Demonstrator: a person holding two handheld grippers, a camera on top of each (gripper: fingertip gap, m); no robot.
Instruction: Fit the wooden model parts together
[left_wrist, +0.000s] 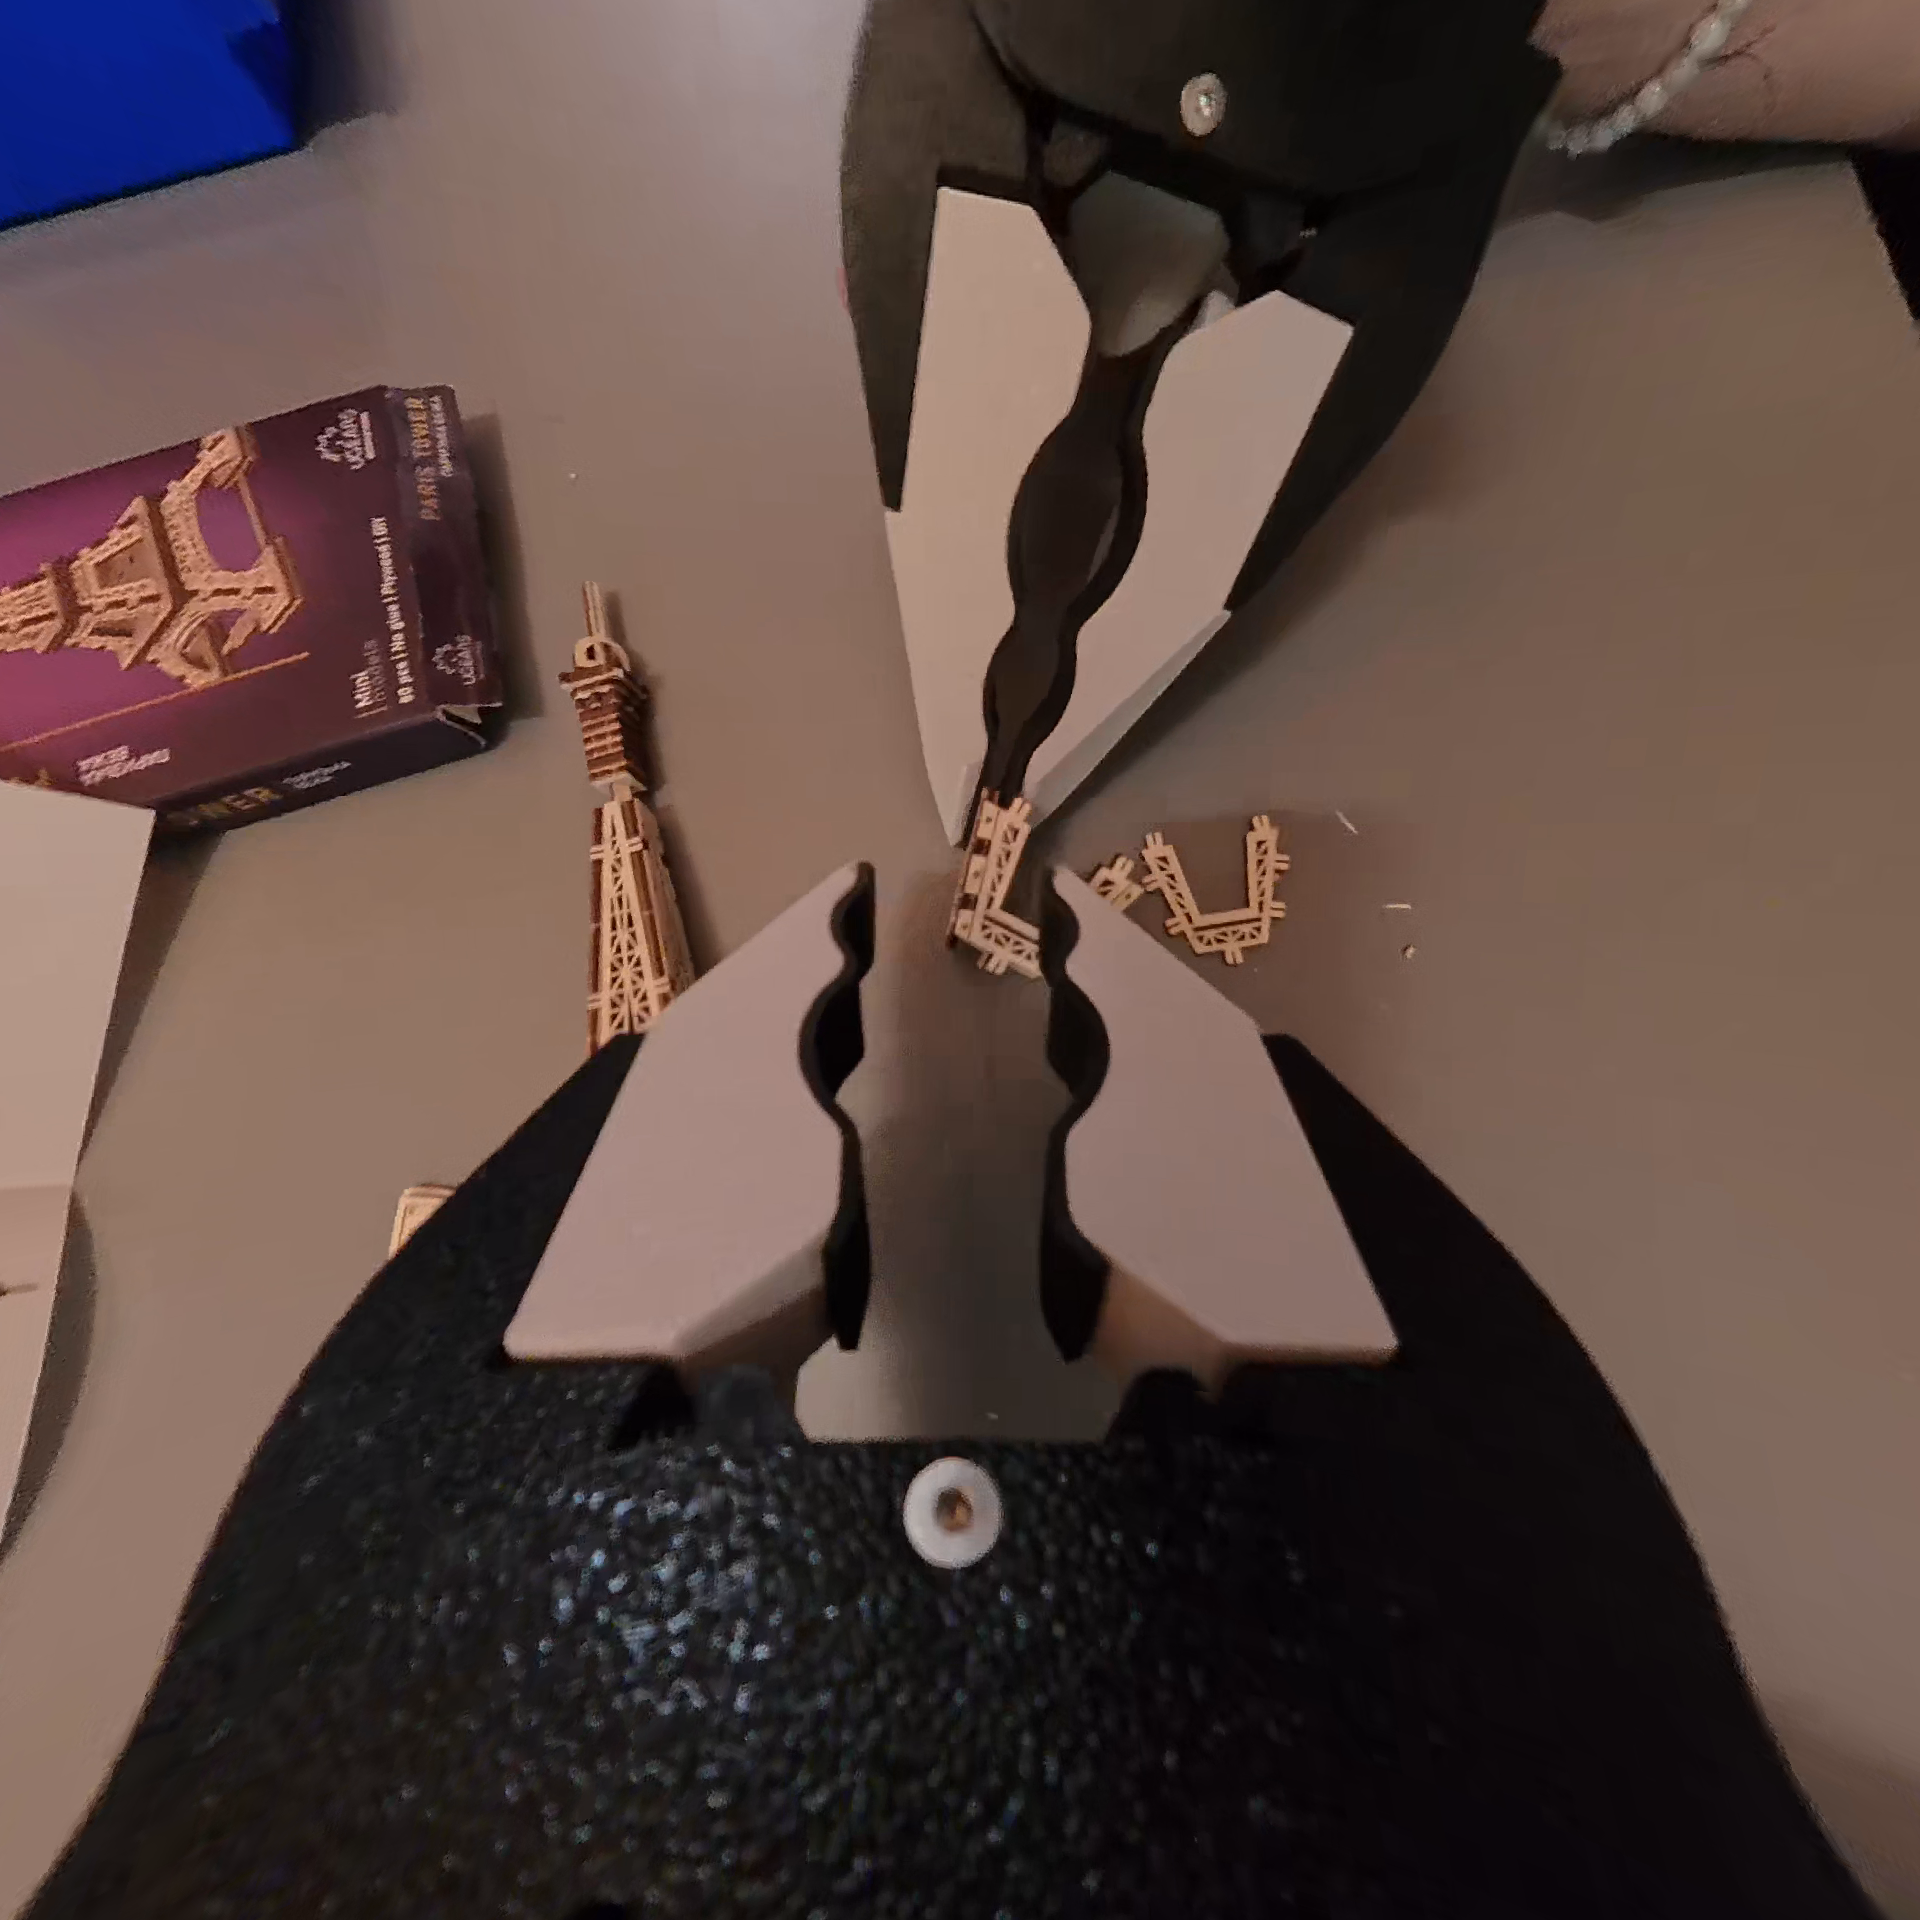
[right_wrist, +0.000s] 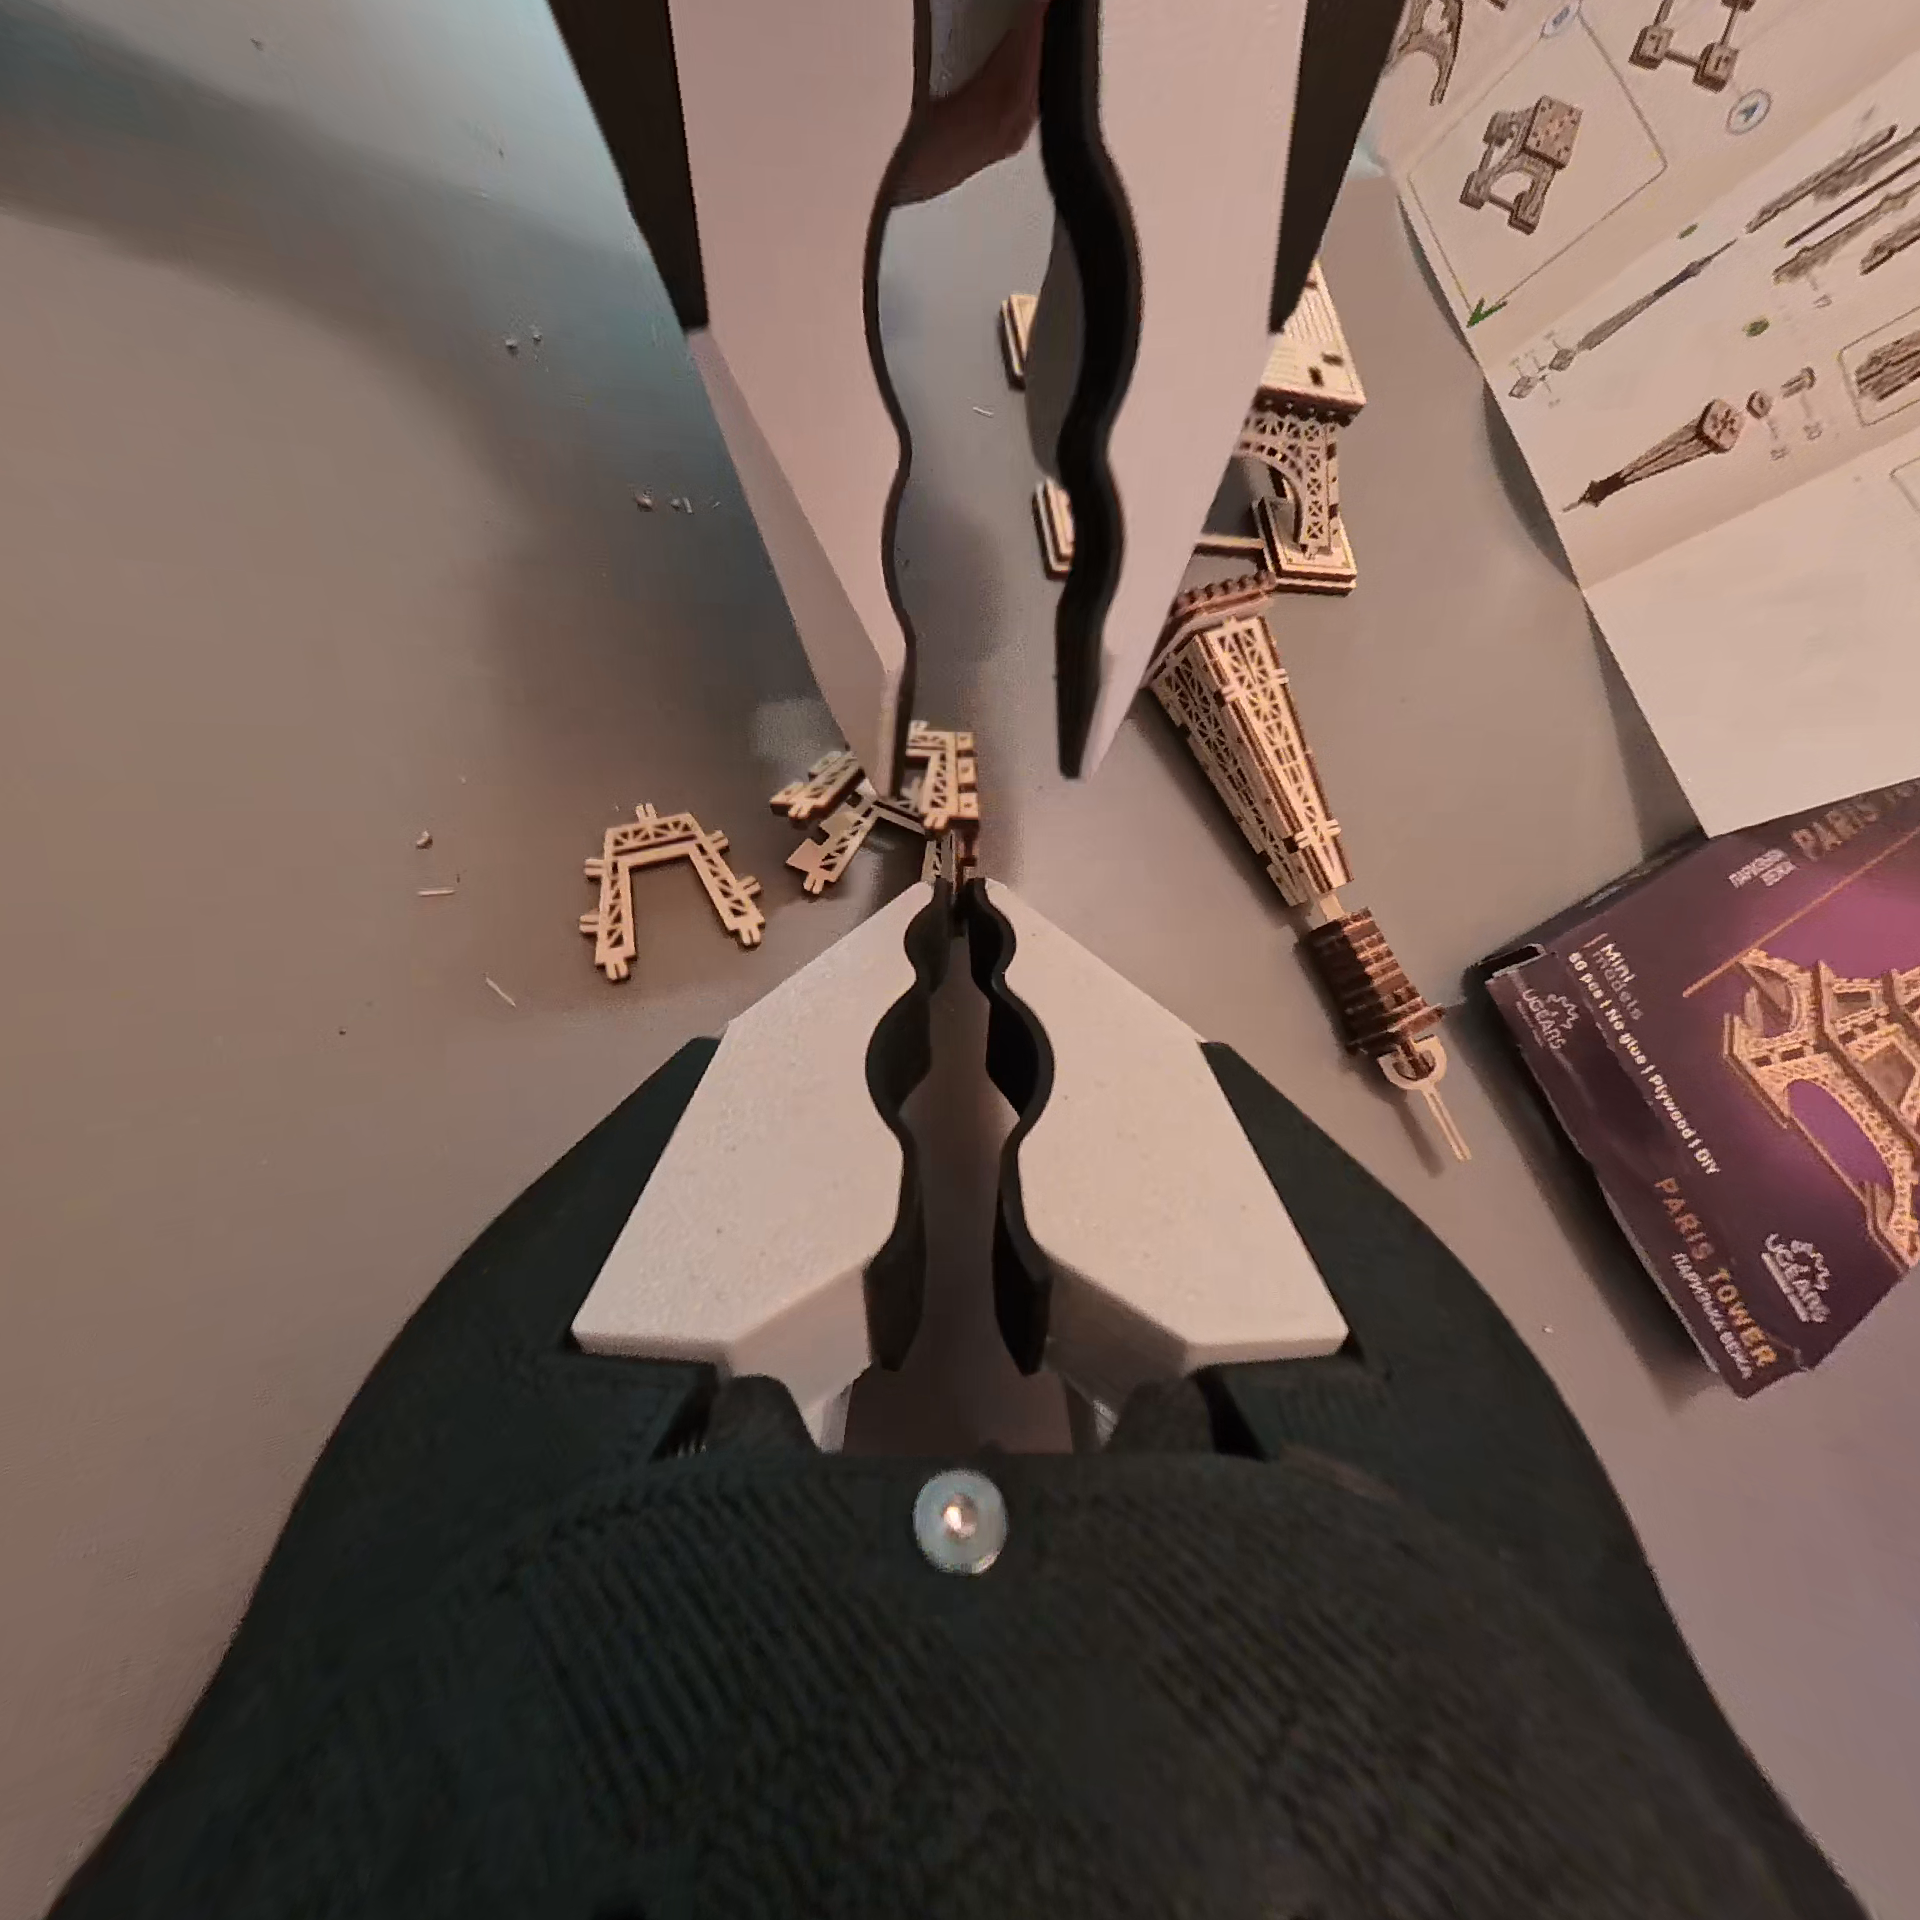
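My right gripper (right_wrist: 951, 891) is shut on the edge of a small wooden lattice arch piece (right_wrist: 940, 790), which touches or hangs just over the grey table. The left wrist view shows the right gripper (left_wrist: 1003, 802) coming from above, holding that piece (left_wrist: 992, 894). My left gripper (left_wrist: 961, 894) is open and empty, its fingertips on either side of the held piece; it also shows in the right wrist view (right_wrist: 987, 748). A second arch piece (left_wrist: 1226, 894) (right_wrist: 665, 883) lies flat beside them. Another small lattice piece (right_wrist: 831, 805) lies between. The assembled tower spire (left_wrist: 623, 831) (right_wrist: 1268, 790) lies on its side.
A purple model box (left_wrist: 239, 603) (right_wrist: 1714, 1091) lies near the spire's tip. An instruction sheet (right_wrist: 1714, 364) and the assembled tower base (right_wrist: 1299, 447) lie beyond the spire. Small wooden blocks (right_wrist: 1055, 530) lie behind the left gripper. A blue object (left_wrist: 135, 94) sits at the far corner.
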